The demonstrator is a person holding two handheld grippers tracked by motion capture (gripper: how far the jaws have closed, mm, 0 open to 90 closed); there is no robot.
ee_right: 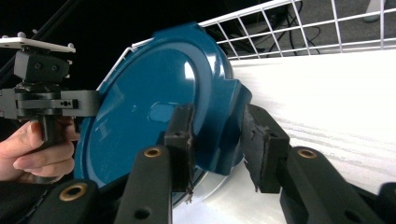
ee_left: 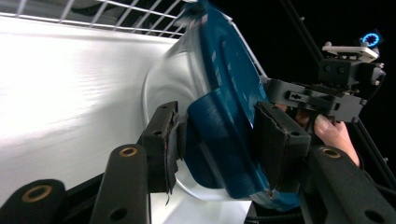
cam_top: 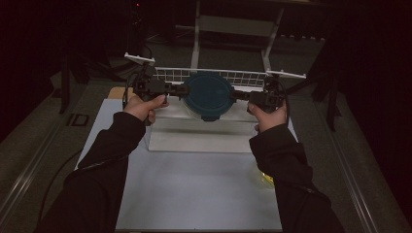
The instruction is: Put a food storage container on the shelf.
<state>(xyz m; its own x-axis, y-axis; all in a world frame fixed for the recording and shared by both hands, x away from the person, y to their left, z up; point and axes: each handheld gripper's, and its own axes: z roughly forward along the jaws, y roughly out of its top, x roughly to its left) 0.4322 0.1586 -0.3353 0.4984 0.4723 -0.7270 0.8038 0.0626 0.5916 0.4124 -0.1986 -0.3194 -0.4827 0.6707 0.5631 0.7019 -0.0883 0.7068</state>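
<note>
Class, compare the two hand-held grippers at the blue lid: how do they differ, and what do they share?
The left hand-held gripper is at the blue lid's left edge, the right hand-held gripper at its right edge. The left's far pad touches the lid's top; the right's outer pad stands clear. Both straddle a lid tab.

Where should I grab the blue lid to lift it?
Take the lid by its side latch flaps, one from each side. They stick out past the round rim, so jaws can straddle them, as the left tool and right tool do.
</note>
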